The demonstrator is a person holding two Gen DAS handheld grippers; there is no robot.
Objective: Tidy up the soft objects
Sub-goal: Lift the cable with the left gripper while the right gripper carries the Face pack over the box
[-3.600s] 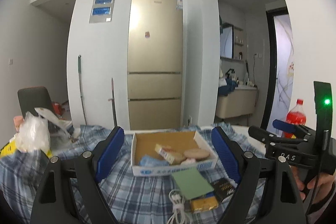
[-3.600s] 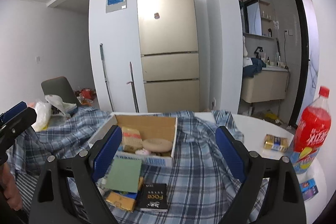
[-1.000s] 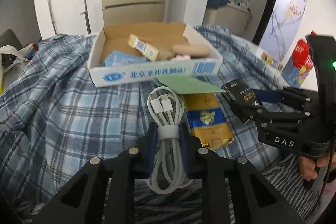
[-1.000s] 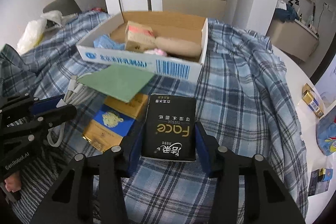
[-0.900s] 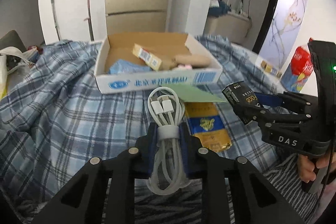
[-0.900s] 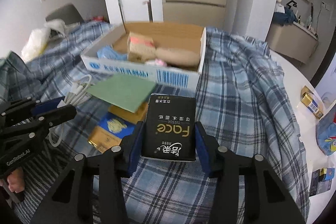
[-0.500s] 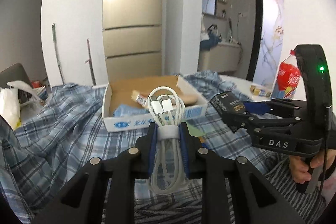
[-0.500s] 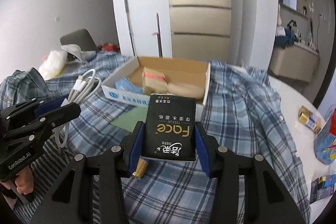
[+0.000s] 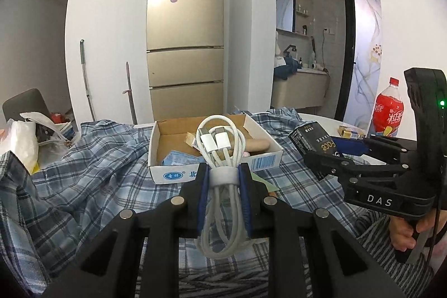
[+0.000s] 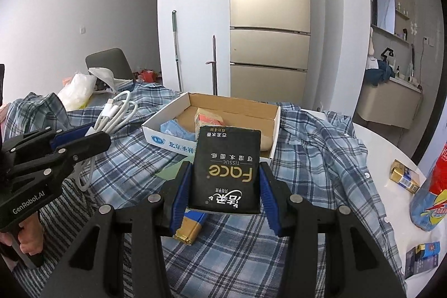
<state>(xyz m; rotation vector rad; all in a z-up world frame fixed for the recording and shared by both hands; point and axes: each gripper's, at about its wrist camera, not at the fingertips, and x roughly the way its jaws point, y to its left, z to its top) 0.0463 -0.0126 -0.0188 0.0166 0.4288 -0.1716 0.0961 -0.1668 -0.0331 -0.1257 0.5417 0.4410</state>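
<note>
My left gripper (image 9: 223,172) is shut on a coiled white charging cable (image 9: 220,147) and holds it above the plaid cloth, in front of the open cardboard box (image 9: 178,173). My right gripper (image 10: 226,175) is shut on a black Face tissue pack (image 10: 227,172), raised before the same box (image 10: 164,141). The box holds a blue packet (image 10: 176,129), an orange-and-cream packet (image 10: 208,116) and a tan oval item (image 9: 258,144). Each gripper shows in the other's view, the left gripper (image 10: 83,141) at left and the right gripper (image 9: 315,155) at right.
A blue plaid shirt (image 10: 321,152) covers the white round table (image 10: 385,158). A green sheet (image 10: 170,172) and a gold packet (image 10: 192,225) lie on the cloth. A red soda bottle (image 9: 388,111), small gold boxes (image 10: 402,178) and a blue carton (image 10: 421,259) stand right. Plastic bags (image 9: 22,141) sit left.
Both grippers have risen and levelled out with their loads, so the box and cloth now sit lower and farther away. Both grips stay closed.
</note>
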